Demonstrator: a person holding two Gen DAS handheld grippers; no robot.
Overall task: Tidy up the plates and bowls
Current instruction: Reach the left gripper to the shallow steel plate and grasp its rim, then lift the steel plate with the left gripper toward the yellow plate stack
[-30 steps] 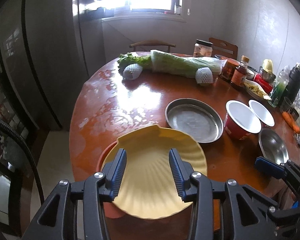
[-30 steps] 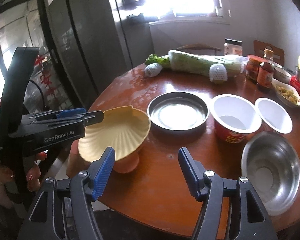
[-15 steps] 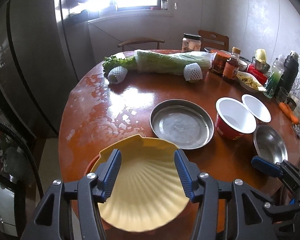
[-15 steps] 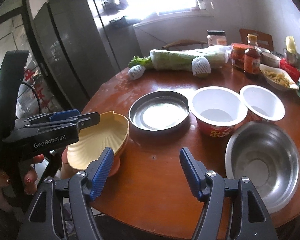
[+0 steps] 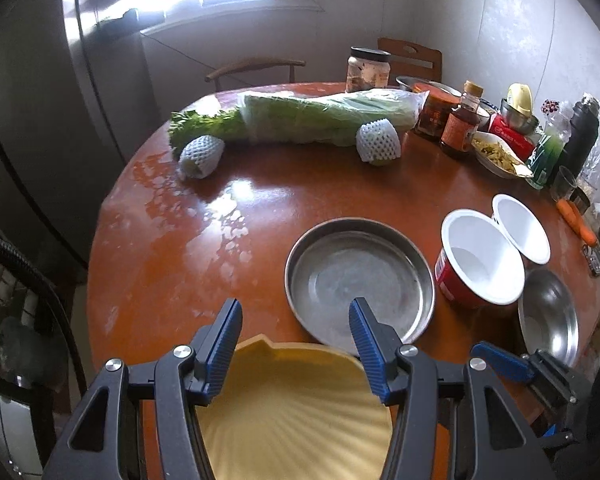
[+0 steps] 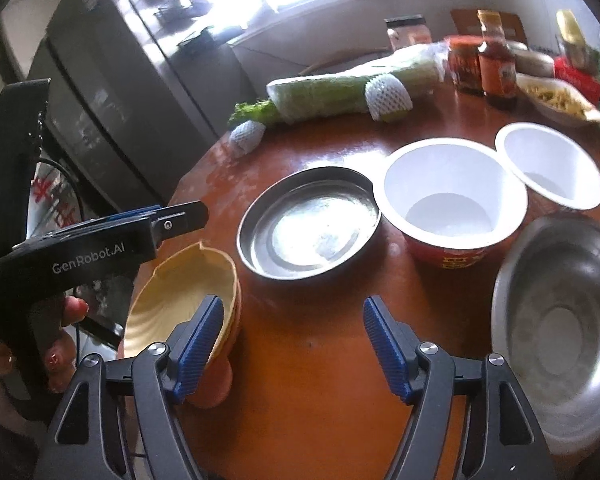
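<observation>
Left wrist view shows us the yellow shell-shaped plate [image 5: 296, 412] at 6 o'clock on the tabletop [image 5: 172, 256]. The left gripper [image 5: 296, 340] has just widened its jaws; they stand apart, so we judge it released. Right wrist view adds the orange dish [image 6: 216, 380] beneath; the right gripper [image 6: 292, 344] jaws, also just widening, are empty, with the steel pan [image 6: 310, 224] at 12 o'clock.

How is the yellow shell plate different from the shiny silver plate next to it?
The yellow shell plate has a wavy, ridged, scalloped shape; the silver plate is smooth and perfectly round. The yellow one looks matte, the silver one mirrors the window light. The yellow plate sits on an orange dish at the table's edge; the silver plate lies straight on the table. Both are empty and shallow.
</observation>
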